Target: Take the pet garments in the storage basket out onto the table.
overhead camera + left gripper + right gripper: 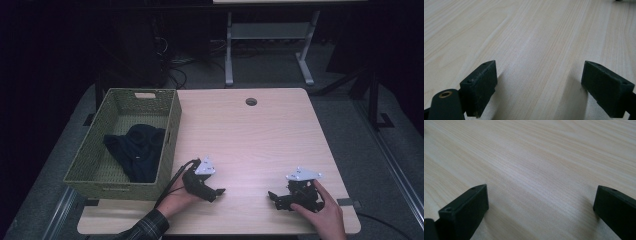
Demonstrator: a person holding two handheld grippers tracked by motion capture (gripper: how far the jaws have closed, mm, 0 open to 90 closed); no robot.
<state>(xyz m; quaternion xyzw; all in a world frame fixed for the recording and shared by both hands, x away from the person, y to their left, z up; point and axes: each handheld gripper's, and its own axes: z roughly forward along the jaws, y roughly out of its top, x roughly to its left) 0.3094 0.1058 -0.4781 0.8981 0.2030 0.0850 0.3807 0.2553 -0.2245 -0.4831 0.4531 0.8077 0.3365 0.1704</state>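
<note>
I see both tongs spread and empty on the pale wood-grain desk (260, 130): left tongs (216, 192), right tongs (274, 197). Dark soft cloth (137, 150) lies crumpled in the green woven basket (169, 145), near the left tongs. Dim room behind.

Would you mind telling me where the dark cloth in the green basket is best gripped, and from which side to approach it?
Grip the dark cloth at its raised, bunched fold near the top of the heap, coming straight down from above. The green basket walls it in on every side, so a sideways approach looks blocked, and the hump gives the tongs something to pinch. The left tongs, open and nearest, seem the better choice.
</note>
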